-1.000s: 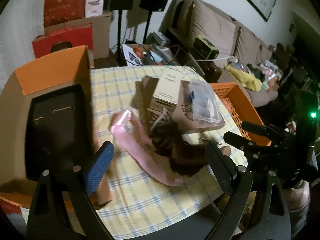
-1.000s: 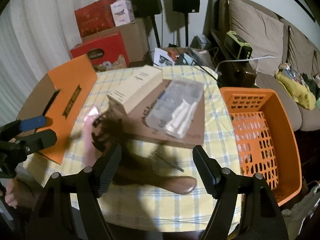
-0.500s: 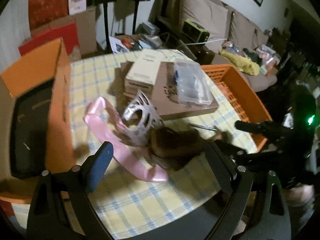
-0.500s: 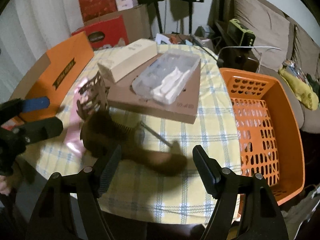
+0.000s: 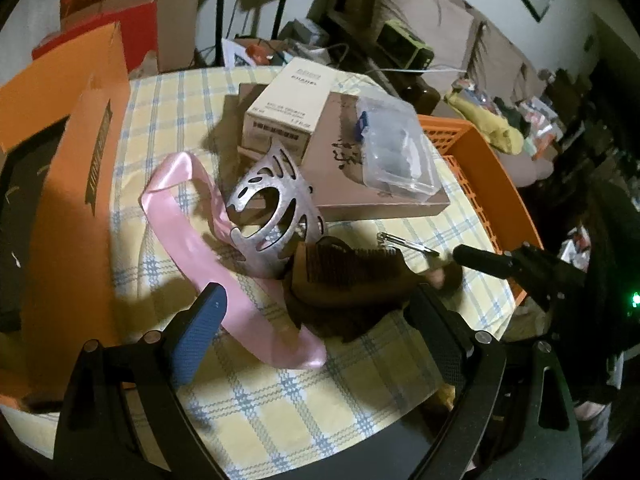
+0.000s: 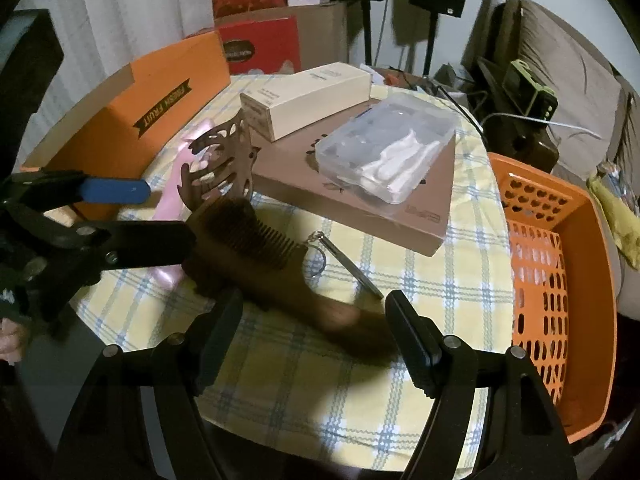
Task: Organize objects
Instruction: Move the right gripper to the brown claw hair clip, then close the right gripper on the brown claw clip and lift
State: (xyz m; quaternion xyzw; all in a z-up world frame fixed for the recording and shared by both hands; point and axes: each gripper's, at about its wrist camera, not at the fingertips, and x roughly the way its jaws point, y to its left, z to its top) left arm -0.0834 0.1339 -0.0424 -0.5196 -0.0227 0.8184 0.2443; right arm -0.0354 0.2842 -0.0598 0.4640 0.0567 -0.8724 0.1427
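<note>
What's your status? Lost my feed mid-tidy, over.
Left gripper and right gripper both open, empty. Wooden comb lies on the tablecloth between them, not gripped. Pink ribbon and keyring pin crowd the comb. Orange basket empty.

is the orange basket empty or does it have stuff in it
Empty as far as it shows: the orange basket has bare perforated floor and walls in the right wrist view; its near corner is hidden.

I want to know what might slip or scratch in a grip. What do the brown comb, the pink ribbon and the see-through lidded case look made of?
Brown comb: probably wood, matte dark brown with carved teeth; motion blur leaves this open.
Pink ribbon: satin-like fabric, glossy highlights, lying in soft folds.
See-through lidded case: clear hard plastic; its white contents show through and its edges glint.
</note>
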